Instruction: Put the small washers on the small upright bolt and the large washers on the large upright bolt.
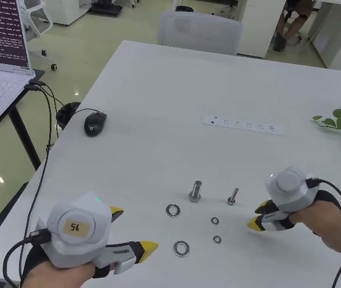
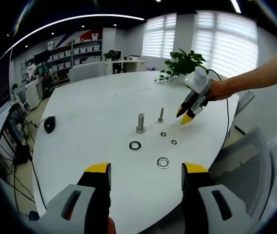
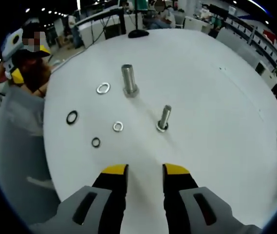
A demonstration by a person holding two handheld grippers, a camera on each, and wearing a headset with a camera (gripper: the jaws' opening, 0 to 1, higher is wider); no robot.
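Found left gripper [image 1: 132, 228] spread wide, holding nothing, at the near table [image 1: 158, 90] edge. Found right gripper [image 1: 257, 216] parted more narrowly, empty, just right of the small bolt [image 1: 233, 196]. Noted large bolt [image 1: 195, 191] upright beside it. Noted two large washers [image 1: 172, 210] and two small washers [image 1: 215, 221] lying flat before the bolts, touching neither. Saw bare table between both claws and the washers
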